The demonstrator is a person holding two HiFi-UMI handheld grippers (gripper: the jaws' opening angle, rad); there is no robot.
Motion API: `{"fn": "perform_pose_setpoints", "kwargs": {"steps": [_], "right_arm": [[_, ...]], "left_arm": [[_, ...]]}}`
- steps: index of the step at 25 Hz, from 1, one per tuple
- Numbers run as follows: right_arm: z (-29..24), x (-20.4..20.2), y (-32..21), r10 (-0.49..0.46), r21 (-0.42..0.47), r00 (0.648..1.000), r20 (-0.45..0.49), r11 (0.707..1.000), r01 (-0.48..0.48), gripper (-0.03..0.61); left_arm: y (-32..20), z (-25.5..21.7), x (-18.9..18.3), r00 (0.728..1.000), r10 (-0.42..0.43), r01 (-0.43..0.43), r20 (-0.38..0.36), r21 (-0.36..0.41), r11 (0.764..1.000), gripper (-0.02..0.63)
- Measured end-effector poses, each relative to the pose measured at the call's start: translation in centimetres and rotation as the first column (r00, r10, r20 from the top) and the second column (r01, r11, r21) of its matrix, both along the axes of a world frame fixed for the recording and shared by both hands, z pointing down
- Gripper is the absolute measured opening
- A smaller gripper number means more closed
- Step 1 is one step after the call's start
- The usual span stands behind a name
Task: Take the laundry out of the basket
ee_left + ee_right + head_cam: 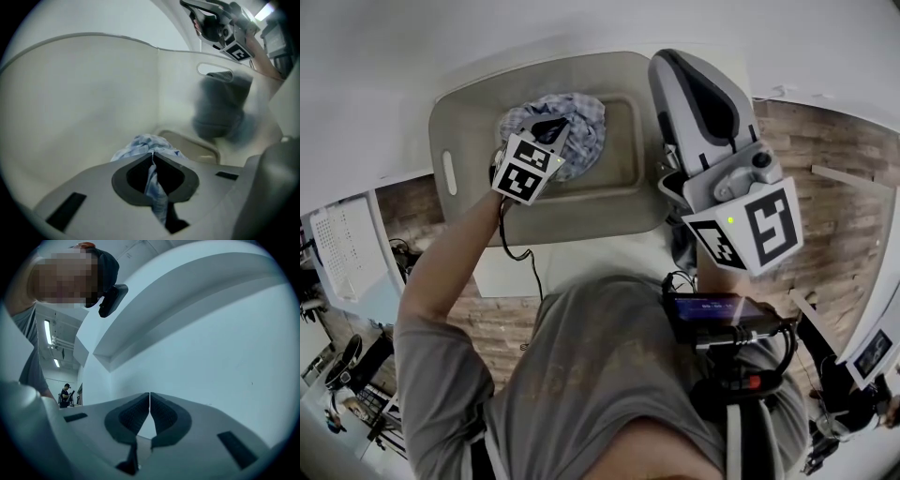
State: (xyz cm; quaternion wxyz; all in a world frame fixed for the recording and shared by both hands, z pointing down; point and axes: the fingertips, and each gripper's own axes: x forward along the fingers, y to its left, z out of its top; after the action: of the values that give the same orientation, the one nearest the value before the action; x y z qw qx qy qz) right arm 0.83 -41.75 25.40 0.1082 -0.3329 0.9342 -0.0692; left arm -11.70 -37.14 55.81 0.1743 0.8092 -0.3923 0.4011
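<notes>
Left gripper [153, 158] reaches down into the beige basket [459, 112], jaws clamped on a fold of the blue-and-white checked laundry [581, 122], which lies bunched on the basket floor. Right gripper [149, 401] is held up beside the basket's right side, jaws together, nothing between them, facing a white wall [211, 343].
</notes>
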Motion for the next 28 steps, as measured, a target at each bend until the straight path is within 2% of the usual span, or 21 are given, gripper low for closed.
{"fn": "perform_pose_setpoints", "kwargs": {"steps": [4, 8, 12, 18, 23, 28], "right_arm": [[-1.1, 0.8, 1.2, 0.011, 0.027, 1.0, 0.006, 1.0, -0.011, 0.012], [-2.6, 1.4, 2.9, 0.009, 0.064, 1.0, 0.018, 0.998, -0.01, 0.012], [-3.8, 1.9, 5.6, 0.003, 0.085, 1.0, 0.021, 0.996, -0.004, 0.012], [-5.3, 0.5, 9.2, -0.02, 0.123, 1.0, 0.019, 0.992, 0.017, 0.012], [-6.5, 0.4, 12.2, -0.051, 0.167, 0.999, 0.016, 0.985, 0.048, 0.012], [-6.3, 0.1, 15.2, -0.082, 0.168, 0.997, -0.004, 0.982, 0.082, 0.012]], "left_arm": [[-0.7, -2.1, -1.0, 0.998, -0.05, 0.052, -0.034, 0.041, 0.998, 0.015], [-1.4, -5.6, -2.0, 0.996, -0.075, 0.08, -0.047, 0.123, 0.989, 0.015], [-1.2, -10.4, -3.1, 0.984, -0.139, 0.161, -0.114, 0.219, 0.962, 0.015], [-1.3, -19.4, -5.4, 0.954, -0.187, 0.268, -0.236, 0.379, 0.886, 0.015], [-0.5, -27.7, -7.1, 0.922, -0.219, 0.361, -0.32, 0.5, 0.787, 0.014], [2.5, -35.9, -8.9, 0.896, -0.241, 0.429, -0.372, 0.589, 0.685, 0.014]]}}
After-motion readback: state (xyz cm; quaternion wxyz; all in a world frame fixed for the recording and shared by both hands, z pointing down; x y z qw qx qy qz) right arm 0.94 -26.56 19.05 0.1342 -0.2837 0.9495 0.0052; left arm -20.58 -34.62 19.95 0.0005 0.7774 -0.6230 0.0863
